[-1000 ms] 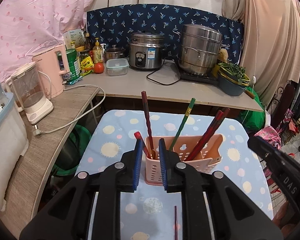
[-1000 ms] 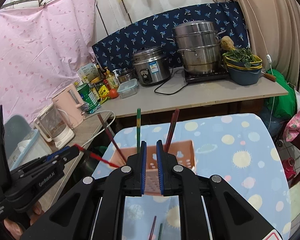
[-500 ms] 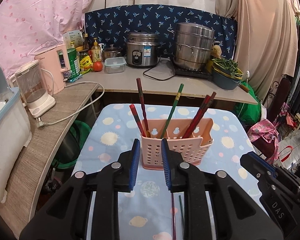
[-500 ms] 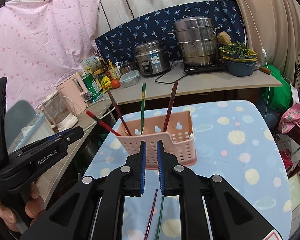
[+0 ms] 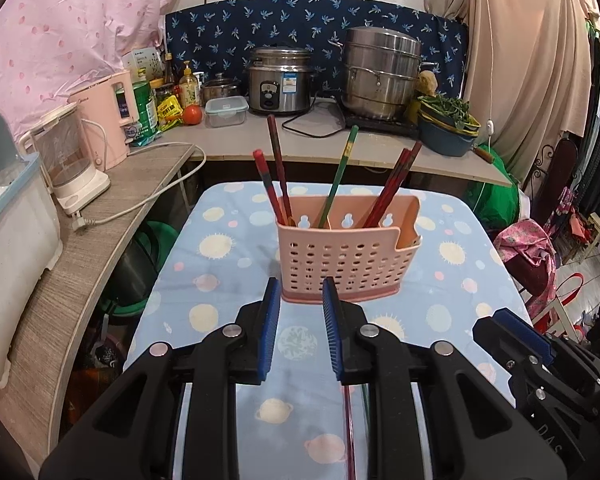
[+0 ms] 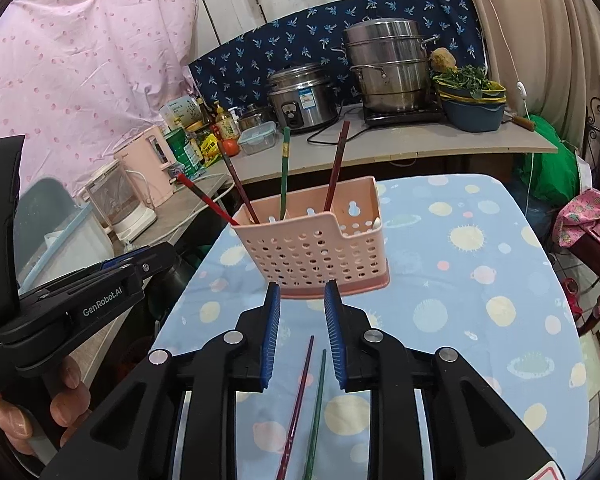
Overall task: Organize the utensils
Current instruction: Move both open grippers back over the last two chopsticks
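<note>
Both grippers backed off basket [image 5: 346, 256]; loose chopsticks [image 6: 306, 404] point toward it.

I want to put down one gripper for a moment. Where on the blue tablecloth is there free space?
Free: cloth right of the pink basket, towards the table's right edge; also left of it. Crowded: the near strip, where two loose chopsticks lie under the right gripper.

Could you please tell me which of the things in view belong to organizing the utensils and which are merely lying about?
Job: pink utensil basket; chopsticks standing in it; loose red chopstick and green chopstick on the table.

Lying about: rice cooker, steamer pot, kettle, tomato.
</note>
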A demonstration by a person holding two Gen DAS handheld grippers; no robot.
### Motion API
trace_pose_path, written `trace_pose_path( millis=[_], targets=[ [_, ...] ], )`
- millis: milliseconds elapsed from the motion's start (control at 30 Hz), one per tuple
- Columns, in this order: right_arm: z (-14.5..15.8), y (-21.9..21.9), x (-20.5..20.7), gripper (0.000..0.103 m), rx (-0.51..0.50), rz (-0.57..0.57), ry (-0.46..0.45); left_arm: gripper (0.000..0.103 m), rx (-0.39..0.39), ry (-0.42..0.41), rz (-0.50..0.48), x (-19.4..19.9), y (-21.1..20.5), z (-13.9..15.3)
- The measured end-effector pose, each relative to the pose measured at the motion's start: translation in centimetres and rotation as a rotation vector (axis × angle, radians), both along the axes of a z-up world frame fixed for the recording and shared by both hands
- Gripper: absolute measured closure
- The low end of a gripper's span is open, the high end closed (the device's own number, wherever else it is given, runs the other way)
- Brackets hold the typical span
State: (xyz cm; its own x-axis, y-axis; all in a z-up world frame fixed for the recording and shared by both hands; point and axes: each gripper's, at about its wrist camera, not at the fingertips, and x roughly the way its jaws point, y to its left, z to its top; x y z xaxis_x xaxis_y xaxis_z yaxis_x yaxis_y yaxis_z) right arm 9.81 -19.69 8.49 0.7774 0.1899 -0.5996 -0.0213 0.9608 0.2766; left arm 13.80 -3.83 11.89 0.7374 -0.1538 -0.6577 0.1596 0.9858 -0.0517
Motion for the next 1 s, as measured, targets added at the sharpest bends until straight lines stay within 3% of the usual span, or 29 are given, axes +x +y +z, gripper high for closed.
trace_pose_path(
  millis=[100,267,533,1000],
  targets=[
    [-1.0,0.1,-0.7,0.08,-0.008,0.001,0.018,0.081,0.006,0.015,0.003,-0.6,0.3,-0.8],
    [-2.7,0.6,-1.6,0.075,-0.048,0.0,0.056,0.068,0.021,0.032,0.013,-2.0,0.7,-2.5],
    [-5.5,1.4,-3.7,0.07,-0.104,0.002,0.114,0.061,0.05,0.083,0.02,-3.9,1.3,-5.6],
    [-11.9,3.0,-7.9,0.069,-0.124,0.044,0.267,0.059,0.074,0.198,0.034,-6.6,2.3,-10.7]
  ],
)
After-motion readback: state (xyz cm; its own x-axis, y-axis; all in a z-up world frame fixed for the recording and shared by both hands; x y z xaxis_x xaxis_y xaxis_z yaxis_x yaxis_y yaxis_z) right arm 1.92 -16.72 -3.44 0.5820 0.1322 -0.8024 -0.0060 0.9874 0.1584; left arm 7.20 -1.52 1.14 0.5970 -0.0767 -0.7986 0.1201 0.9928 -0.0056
